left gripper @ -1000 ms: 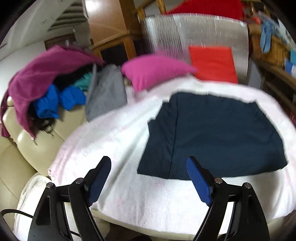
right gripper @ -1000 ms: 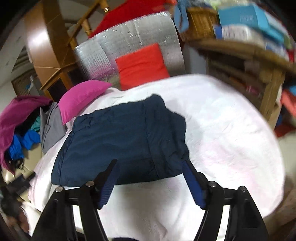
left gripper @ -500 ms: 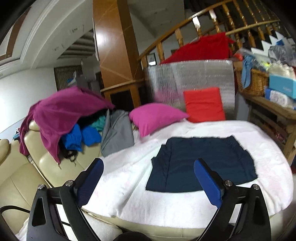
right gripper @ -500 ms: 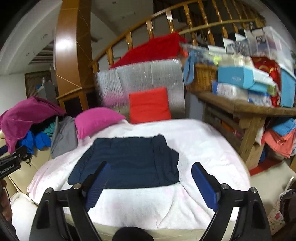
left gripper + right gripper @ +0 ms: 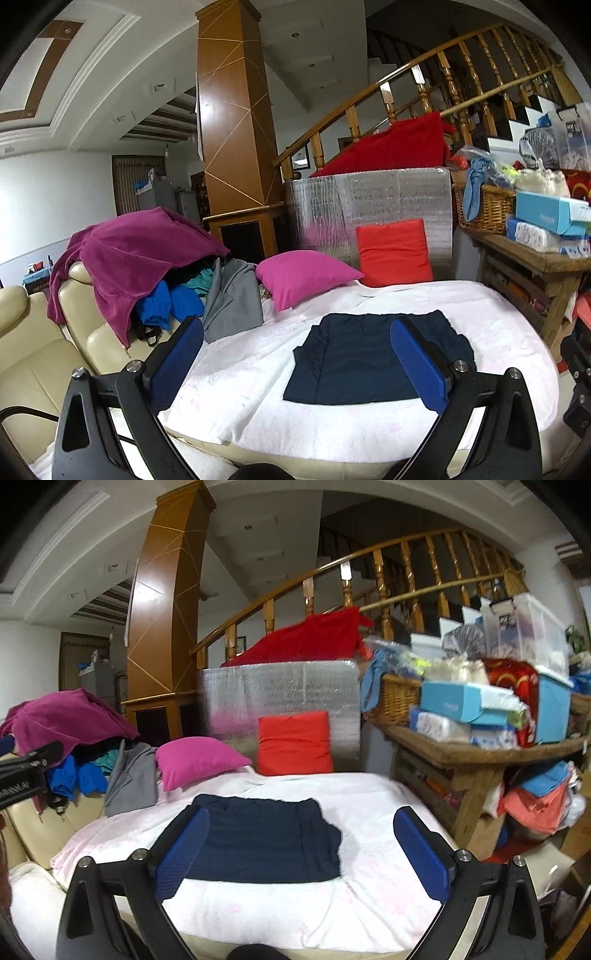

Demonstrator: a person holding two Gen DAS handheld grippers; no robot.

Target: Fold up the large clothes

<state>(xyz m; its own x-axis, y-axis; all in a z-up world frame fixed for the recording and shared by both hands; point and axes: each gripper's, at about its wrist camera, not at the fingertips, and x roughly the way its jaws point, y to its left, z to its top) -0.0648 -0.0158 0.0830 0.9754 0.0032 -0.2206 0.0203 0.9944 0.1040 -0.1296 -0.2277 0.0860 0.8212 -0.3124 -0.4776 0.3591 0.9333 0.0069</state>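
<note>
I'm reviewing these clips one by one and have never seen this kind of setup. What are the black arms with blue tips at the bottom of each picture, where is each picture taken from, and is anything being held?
No robot here: a person carries one hand-held two-finger gripper in each hand, and each has a wide-angle camera looking forward along its fingers. One picture comes from the left gripper, the other from the right gripper. The blue tips are the finger pads. Both look at a white blanket spread over a cream sofa, with a folded dark navy garment lying flat on it. Behind it sit a magenta pillow, a red cushion and a pile of unfolded clothes. Both grippers' jaws are opening, with nothing between them, so nothing is held.
</note>
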